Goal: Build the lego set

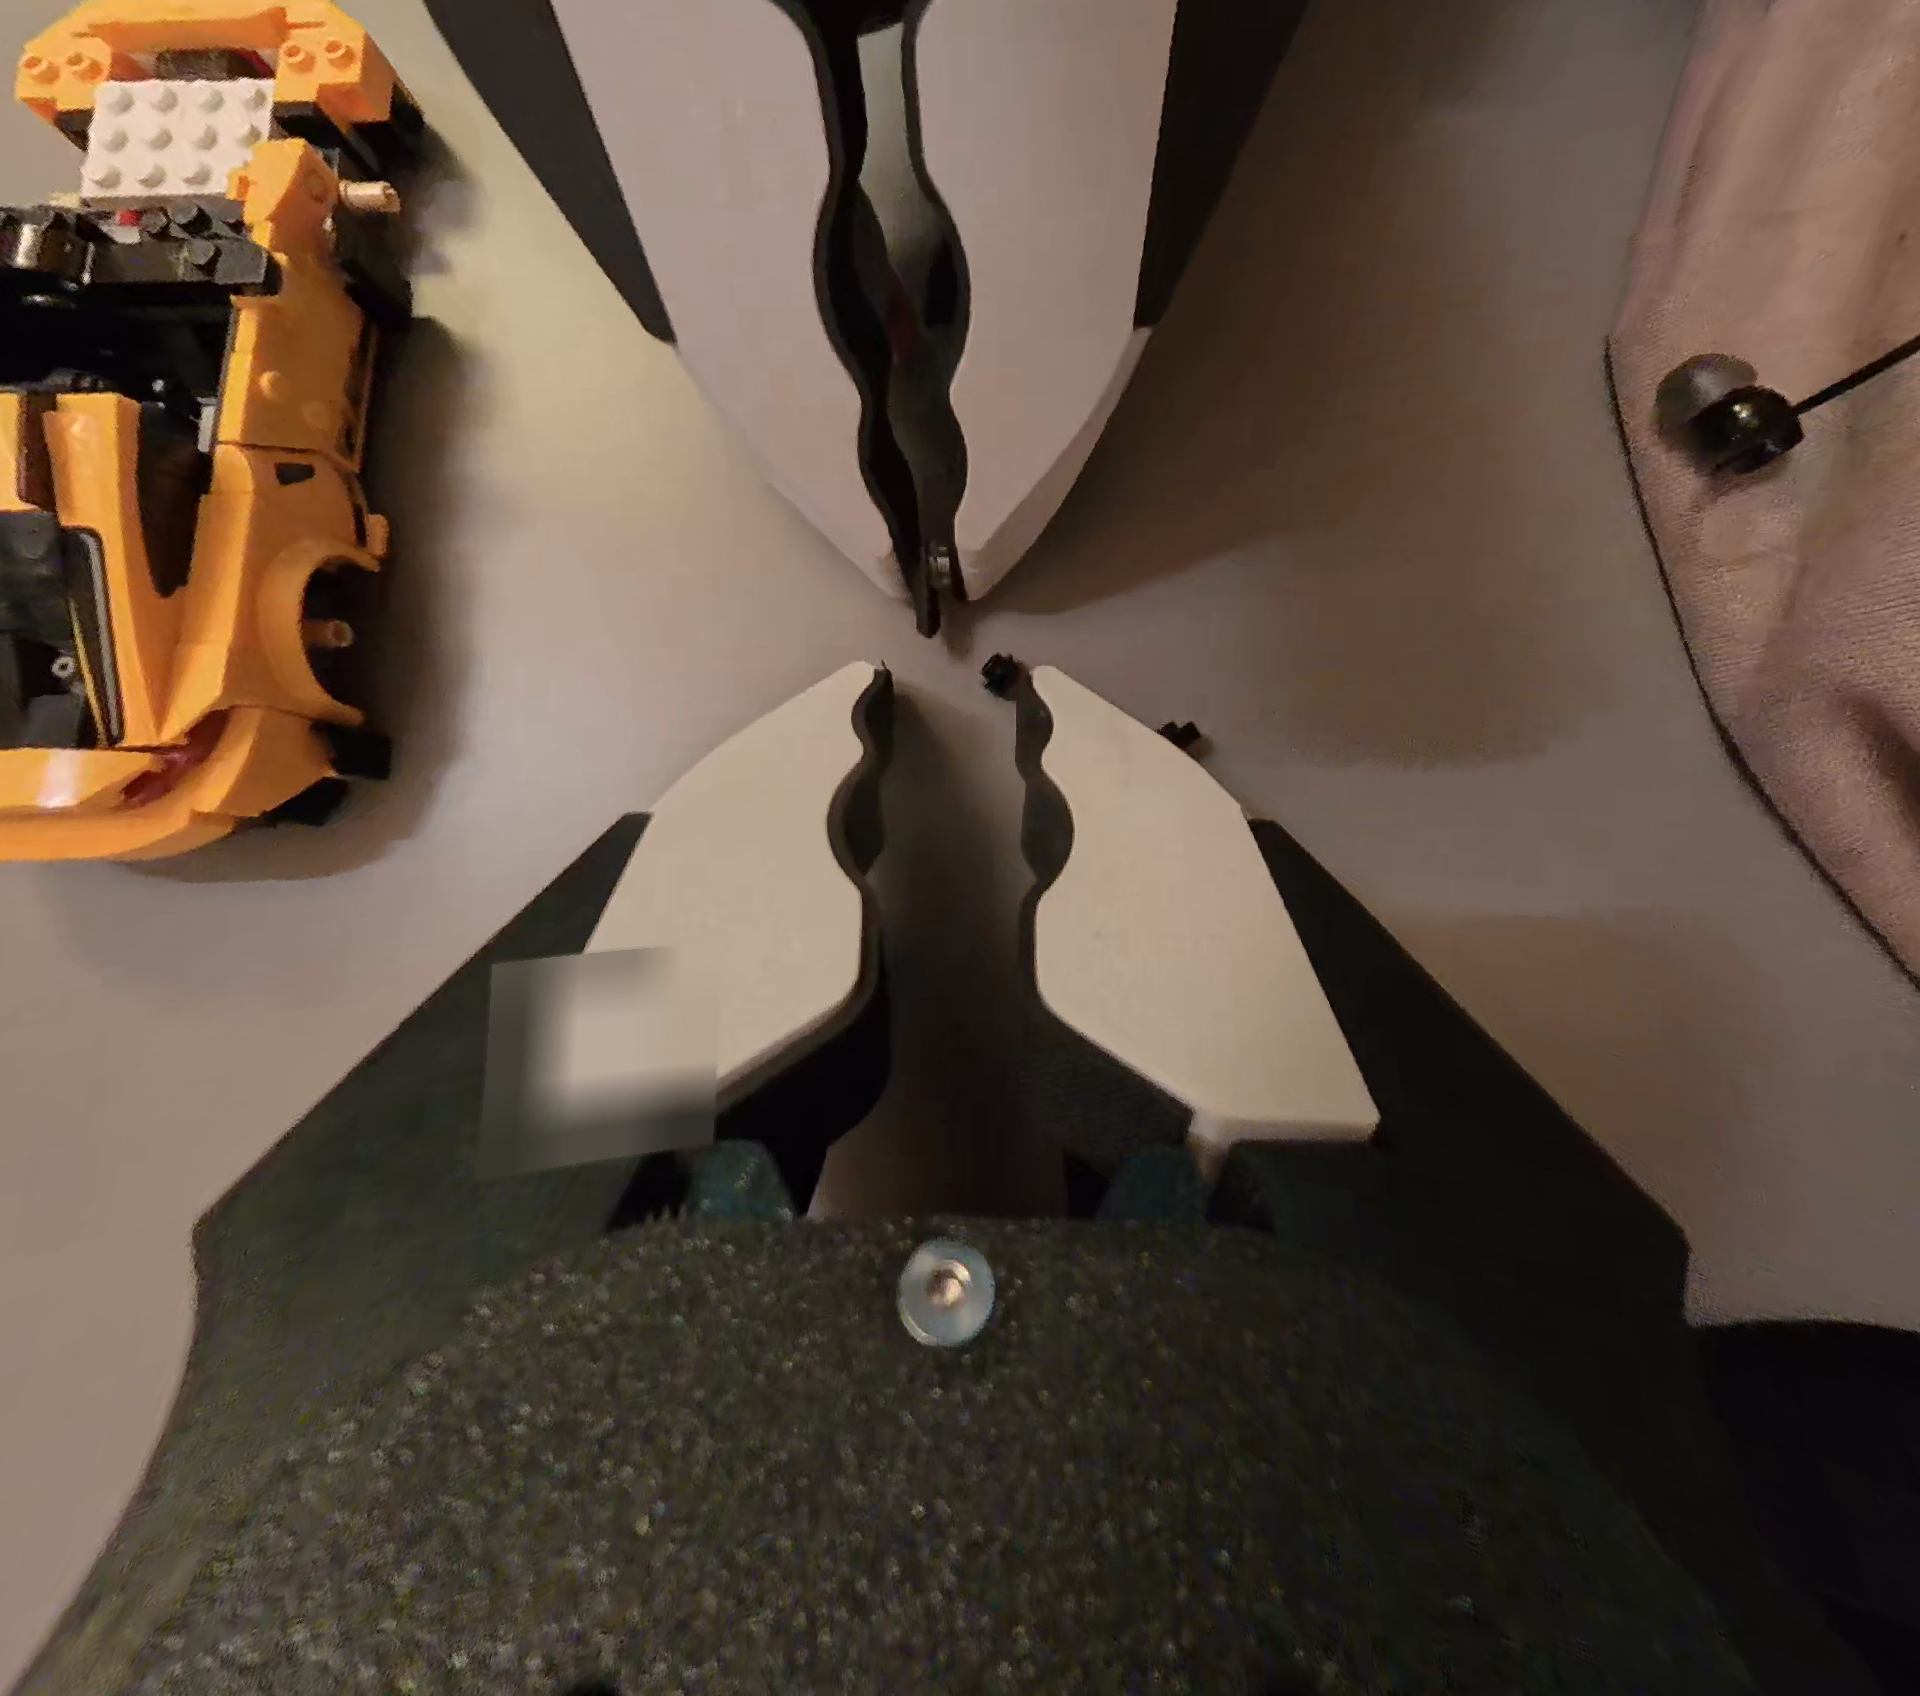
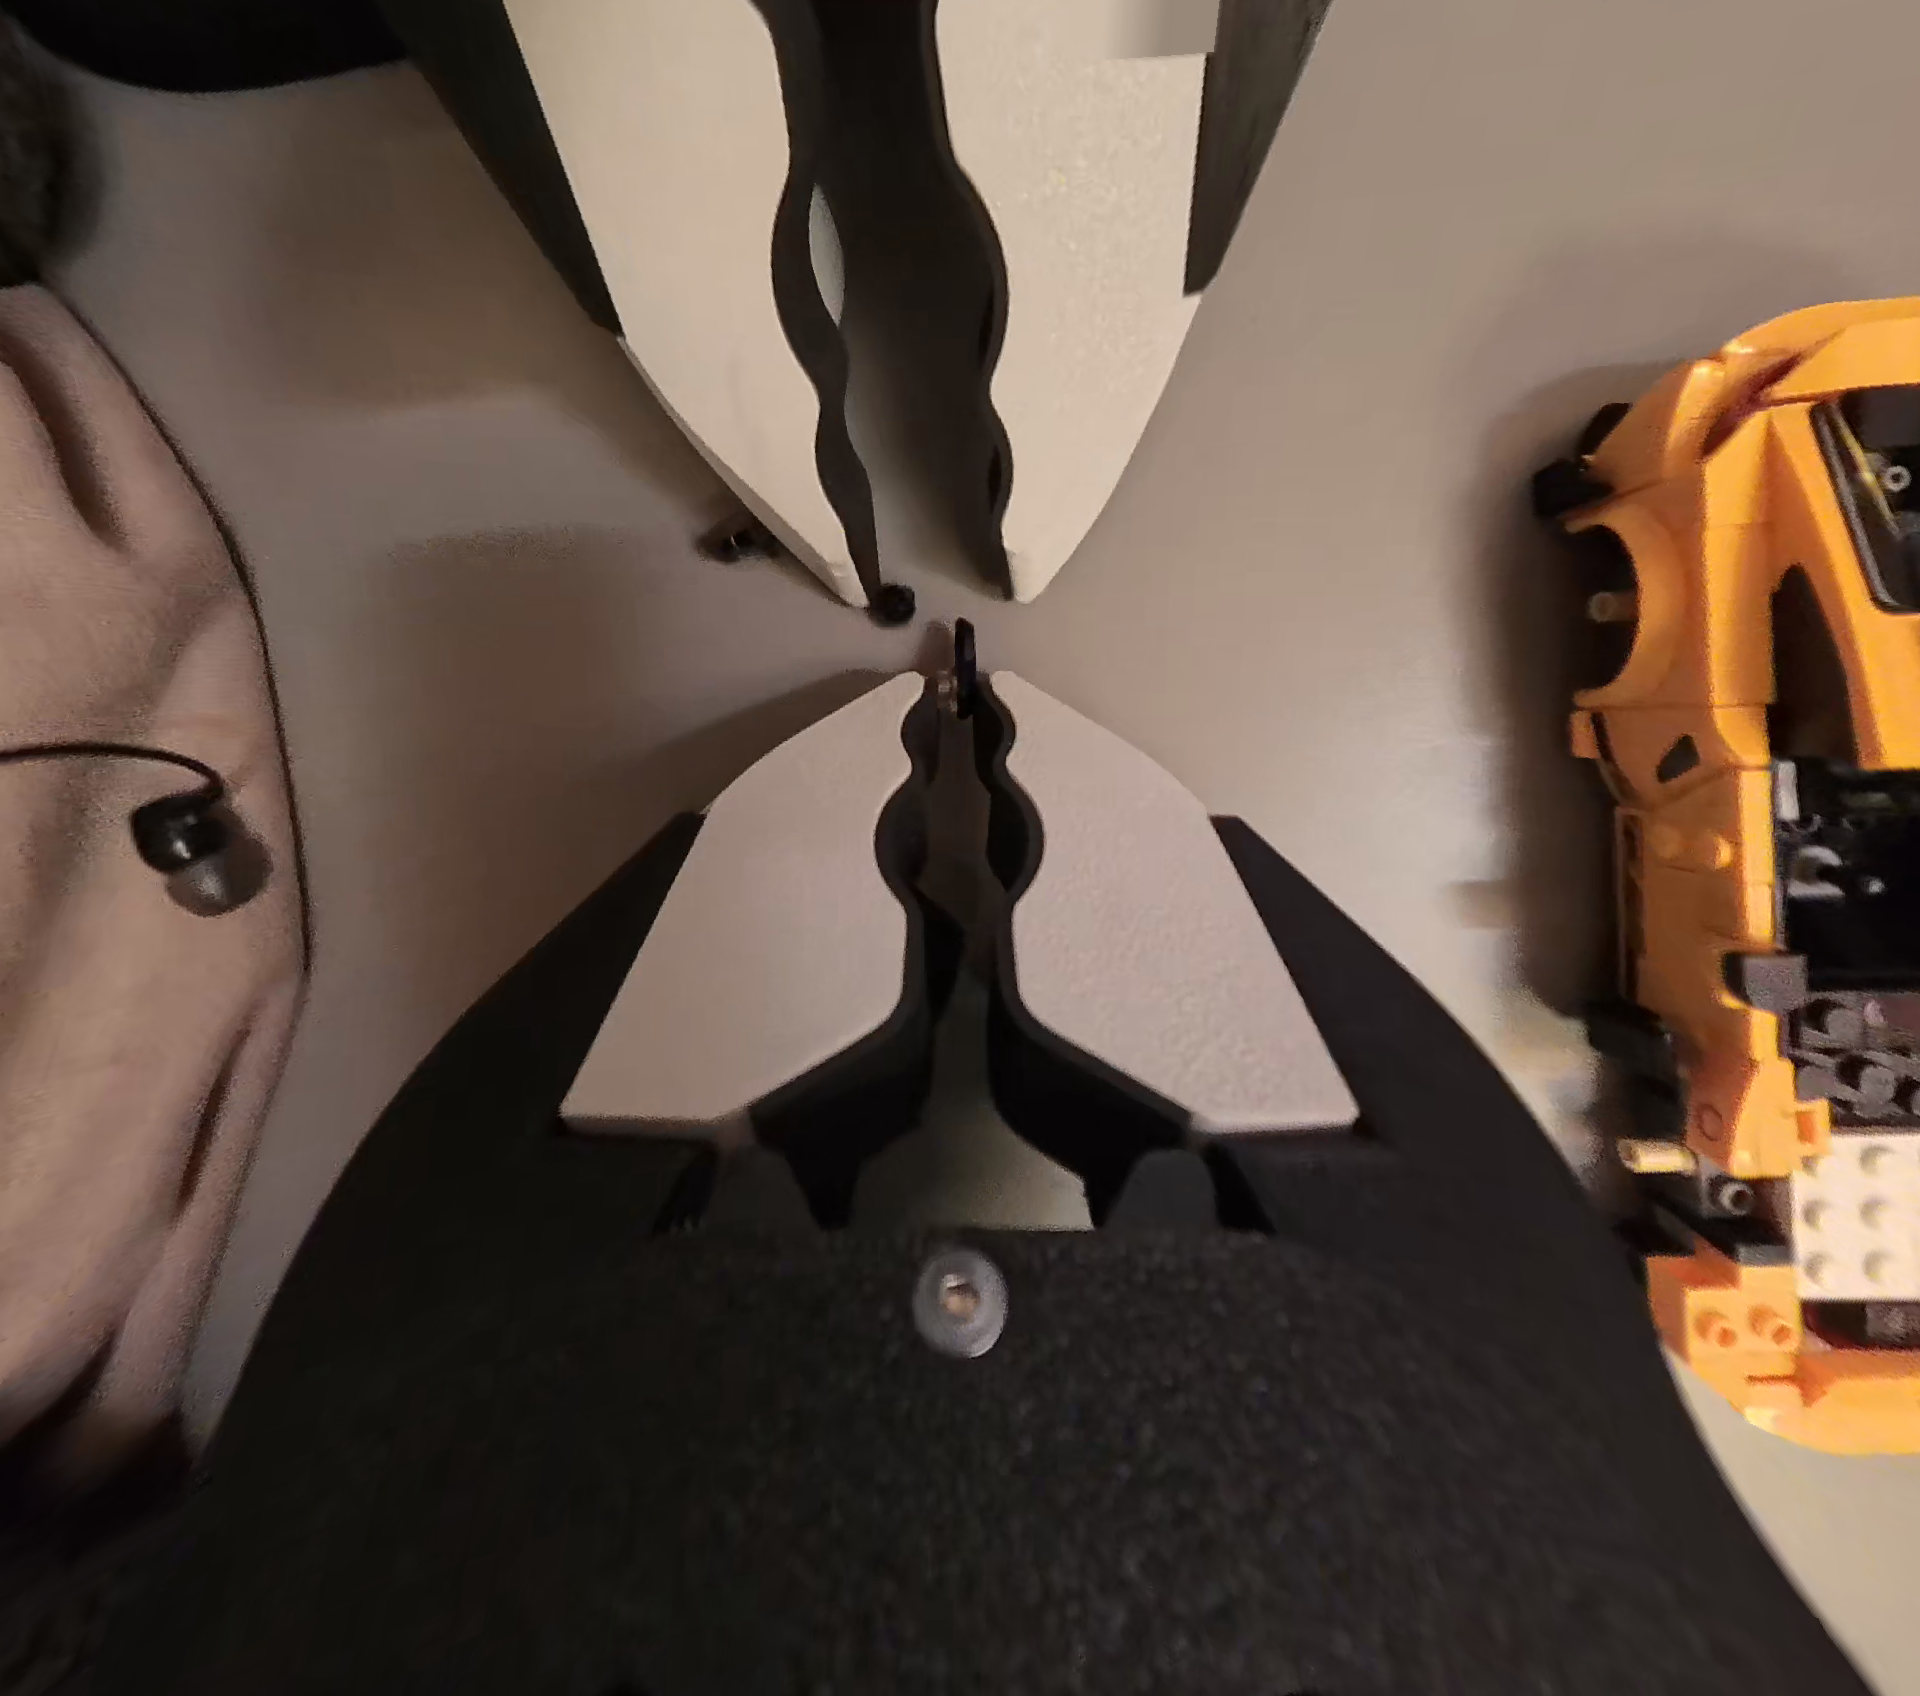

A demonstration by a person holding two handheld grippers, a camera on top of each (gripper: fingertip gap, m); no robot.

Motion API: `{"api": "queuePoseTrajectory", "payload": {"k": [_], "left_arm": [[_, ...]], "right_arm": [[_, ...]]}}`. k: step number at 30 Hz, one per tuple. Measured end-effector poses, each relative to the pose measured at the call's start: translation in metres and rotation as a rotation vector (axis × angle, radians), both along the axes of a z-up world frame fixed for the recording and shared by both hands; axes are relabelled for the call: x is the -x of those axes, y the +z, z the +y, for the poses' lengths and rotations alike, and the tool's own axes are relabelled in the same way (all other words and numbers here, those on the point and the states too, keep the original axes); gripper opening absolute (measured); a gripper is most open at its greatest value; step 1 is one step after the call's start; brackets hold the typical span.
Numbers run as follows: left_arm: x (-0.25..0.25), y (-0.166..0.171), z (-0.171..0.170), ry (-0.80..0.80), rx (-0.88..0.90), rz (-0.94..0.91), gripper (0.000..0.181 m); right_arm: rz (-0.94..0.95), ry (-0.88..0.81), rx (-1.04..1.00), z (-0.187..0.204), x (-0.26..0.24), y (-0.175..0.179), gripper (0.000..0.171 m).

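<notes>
left gripper (image 1: 956, 680): fingers narrowly apart, nothing between them, tips low over the table, pointing straight at the right gripper.
right gripper (image 2: 961, 680): pinched on a small thin black lego piece (image 2: 964, 654) with a tiny tan bit beside it; the piece sticks out past the tips.
pose: both grippers tip to tip, nearly touching, over the same patch of table.
black stud (image 1: 1000, 672): tiny loose part on the table, touching or just beside the left gripper's right fingertip; cannot tell which.
second black bit (image 1: 1179, 730): just beside that same finger's outer edge, partly hidden.
surface: plain off-white table (image 1: 582, 503), matte, warm light, soft shadows under the fingers.
lego car (image 1: 187, 420): orange and black, part-built, white studded plate on one end, bare axle pegs in the wheel arches; on the table well apart from the gripper tips, at frame edge.
cloth (image 1: 1766, 296): beige fabric on the far side of the tips from the car, black cord with a round toggle (image 1: 1730, 425) lying on it.
view difference: right wrist view shows the held piece edge-on; left wrist view shows the car's white plate more fully.
</notes>
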State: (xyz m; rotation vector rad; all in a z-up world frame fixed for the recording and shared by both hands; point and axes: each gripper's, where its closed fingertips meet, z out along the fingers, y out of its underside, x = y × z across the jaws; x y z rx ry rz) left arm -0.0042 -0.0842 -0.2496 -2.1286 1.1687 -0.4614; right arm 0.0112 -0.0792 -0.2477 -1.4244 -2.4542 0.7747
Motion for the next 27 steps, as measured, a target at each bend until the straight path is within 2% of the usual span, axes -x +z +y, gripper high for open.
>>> {"api": "queuePoseTrajectory", "payload": {"k": [27], "left_arm": [[-0.0067, 0.0016, 0.0034, -0.04, -0.134, 0.007, 0.022]], "right_arm": [[-0.181, -0.144, -0.105, -0.0032, -0.0036, -0.0041, 0.006]]}}
